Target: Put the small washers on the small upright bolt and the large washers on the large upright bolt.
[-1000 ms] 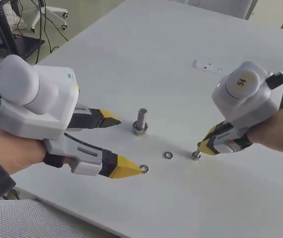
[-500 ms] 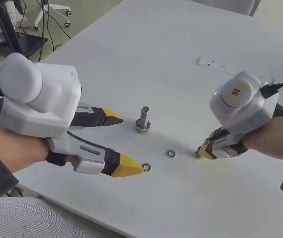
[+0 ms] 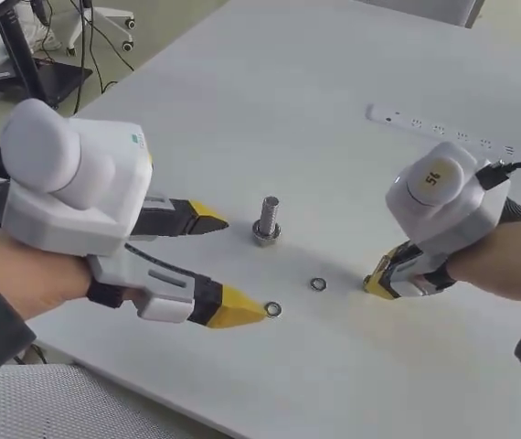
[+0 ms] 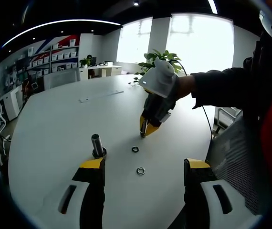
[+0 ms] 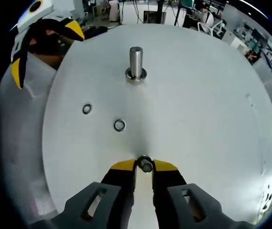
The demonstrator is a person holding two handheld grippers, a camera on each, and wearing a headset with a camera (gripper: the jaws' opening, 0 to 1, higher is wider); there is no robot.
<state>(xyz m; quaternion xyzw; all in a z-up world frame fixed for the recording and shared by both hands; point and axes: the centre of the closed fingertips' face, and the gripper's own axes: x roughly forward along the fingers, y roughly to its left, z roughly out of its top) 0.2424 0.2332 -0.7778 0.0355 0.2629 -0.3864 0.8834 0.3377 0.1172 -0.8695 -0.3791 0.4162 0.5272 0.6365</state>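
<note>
White tabletop (image 3: 352,110), head view: large upright bolt (image 3: 267,222) just beyond left gripper (image 3: 233,265); near washer (image 3: 273,310) at its lower tip; far washer (image 3: 318,284) towards right gripper (image 3: 377,282).
Left gripper view: jaws wide apart, empty.
Right gripper view: jaws clamped on small round metal piece (image 5: 145,165), washer or bolt undetermined.

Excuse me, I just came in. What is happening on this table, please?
A person works at a white table, holding two grippers. The right gripper is low on the table, jaws closed on a small round metal piece; whether it is a washer or the small bolt's top is unclear. The left gripper is open, one tip beside a loose washer. A second washer lies between the grippers. The large bolt stands upright.
</note>
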